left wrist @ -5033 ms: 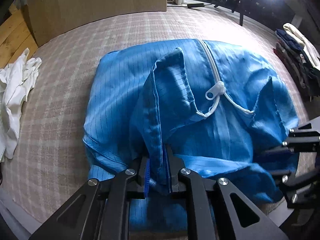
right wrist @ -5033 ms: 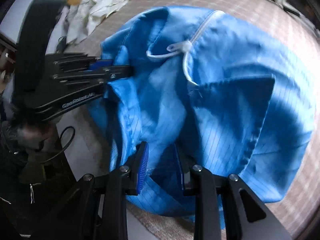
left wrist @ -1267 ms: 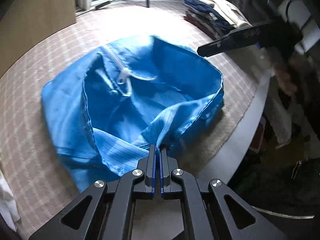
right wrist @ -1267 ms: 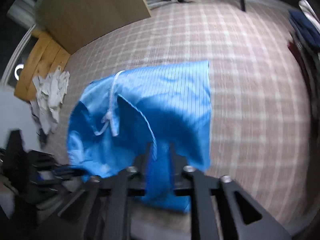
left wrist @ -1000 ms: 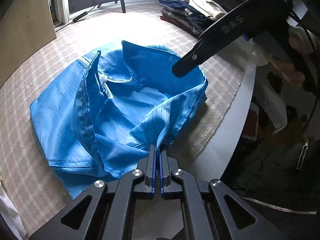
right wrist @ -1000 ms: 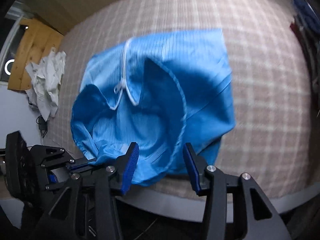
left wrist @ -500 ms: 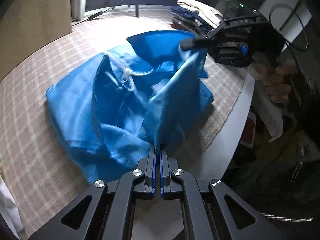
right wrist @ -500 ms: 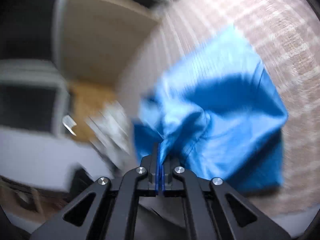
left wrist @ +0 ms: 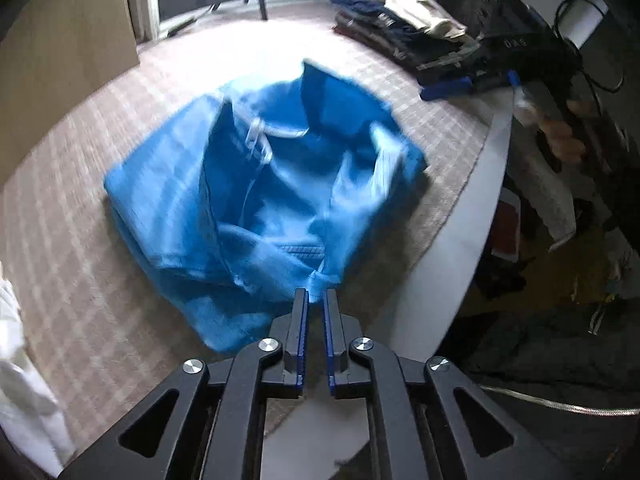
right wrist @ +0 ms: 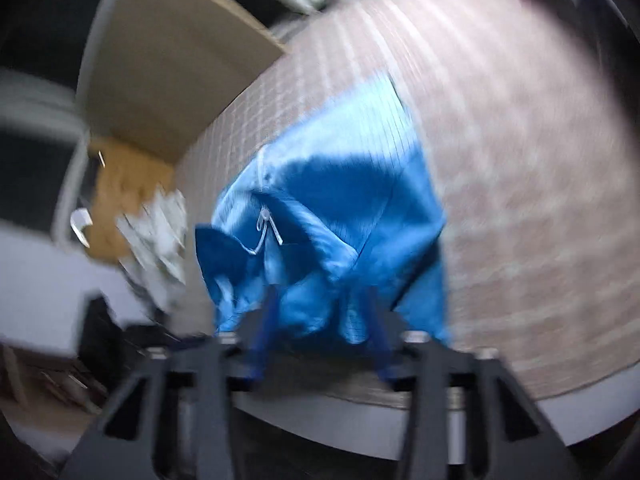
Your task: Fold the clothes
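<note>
A: Blue garment?

B: Lying in a loose, rumpled heap on the checked mat that covers the bench, close to the near edge. Folded over roughly, with ridges standing up and a hollow in the middle. White zip showing on the upper layer, its pull hanging to one side.

A: And the left hand-held gripper?

B: Tilted steeply down over the bench edge. Jaws standing a narrow gap apart, having just been opening. A hem of the blue garment right at the fingertips, reaching between them, yet with daylight between the pads and no squeeze on the cloth.

A: Right hand-held gripper?

B: Spread wide, also just been opening. Badly blurred in its own view. Blue fabric seen between the two fingers, lying on the mat below them, not pinched. From the left view, seen off to the far side past the bench corner, well apart from the heap, gripped by a hand.

A: Around that?

B: Stack of folded clothes at the far end of the mat, dark pieces beneath a pale one. White cloth bunched at the left margin. Brown board standing along the far left side.
</note>
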Demonstrator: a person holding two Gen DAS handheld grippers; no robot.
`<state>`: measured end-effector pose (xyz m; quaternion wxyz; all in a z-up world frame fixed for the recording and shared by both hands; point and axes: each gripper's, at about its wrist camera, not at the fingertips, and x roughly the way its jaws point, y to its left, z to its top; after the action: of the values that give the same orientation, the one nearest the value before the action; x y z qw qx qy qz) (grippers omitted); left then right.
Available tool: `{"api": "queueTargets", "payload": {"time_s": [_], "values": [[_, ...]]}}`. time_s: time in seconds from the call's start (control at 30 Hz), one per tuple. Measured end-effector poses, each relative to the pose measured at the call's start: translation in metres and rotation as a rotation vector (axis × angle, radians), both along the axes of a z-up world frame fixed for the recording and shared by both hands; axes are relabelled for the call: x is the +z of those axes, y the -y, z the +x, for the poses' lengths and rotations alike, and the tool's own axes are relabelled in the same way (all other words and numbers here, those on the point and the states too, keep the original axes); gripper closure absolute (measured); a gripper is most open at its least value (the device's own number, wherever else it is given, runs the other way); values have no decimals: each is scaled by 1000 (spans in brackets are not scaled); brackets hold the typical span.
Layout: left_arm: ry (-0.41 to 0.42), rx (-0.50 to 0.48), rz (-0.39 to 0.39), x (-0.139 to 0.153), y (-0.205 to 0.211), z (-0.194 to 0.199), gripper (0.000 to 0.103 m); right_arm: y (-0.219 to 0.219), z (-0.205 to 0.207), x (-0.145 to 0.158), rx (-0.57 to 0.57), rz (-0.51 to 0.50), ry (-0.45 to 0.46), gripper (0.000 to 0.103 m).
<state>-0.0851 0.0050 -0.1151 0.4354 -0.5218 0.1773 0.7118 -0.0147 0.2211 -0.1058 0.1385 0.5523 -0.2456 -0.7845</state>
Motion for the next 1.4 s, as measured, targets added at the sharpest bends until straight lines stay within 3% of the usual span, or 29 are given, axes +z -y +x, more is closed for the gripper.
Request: {"api": "queueTargets", "payload": {"time_s": [0.07,0.23,0.33,0.43,0.5,0.57,0.63,0.67,0.7,0.73,0.77,0.83,1.0,1.07,1.13,1.33,1.4], "values": [[-22,-26,13,12,-14,4,79,12,-15,15,90,81,-40,50],[-16,-74,7,3,-80,12,76,56,-50,2,313,199,7,50],[10,-49,-5,-11,-110,2,72,84,-66,-17,399,220,51,50],[53,6,-1,-25,-125,-15,72,86,-77,-25,447,232,75,50],[101,50,15,-35,-128,-25,76,86,-82,-31,475,225,88,50],[141,93,26,-44,-128,-31,90,87,-88,-39,501,223,96,50],[150,128,23,-48,-126,-30,101,87,-92,-46,529,213,102,50],[145,140,31,-47,-124,-27,101,86,-92,-49,545,196,106,53],[139,146,41,-45,-122,-23,101,85,-92,-51,561,179,109,71],[126,154,46,-41,-119,-19,102,84,-92,-55,572,143,126,95],[111,164,48,-37,-117,-15,102,80,-92,-58,573,98,144,99],[90,193,58,-31,-112,-9,102,69,-92,-63,551,-6,159,99],[22,283,90,-19,-87,10,103,25,-96,-64,419,-380,143,100],[22,311,101,-25,-82,18,103,10,-100,-70,356,-523,142,100],[39,321,109,-36,-82,24,103,0,-103,-86,283,-605,169,100],[47,316,61,-60,-100,33,103,37,-102,-90,432,-289,252,94],[30,317,71,-56,-100,34,103,44,-103,-74,461,-216,170,94]]}}
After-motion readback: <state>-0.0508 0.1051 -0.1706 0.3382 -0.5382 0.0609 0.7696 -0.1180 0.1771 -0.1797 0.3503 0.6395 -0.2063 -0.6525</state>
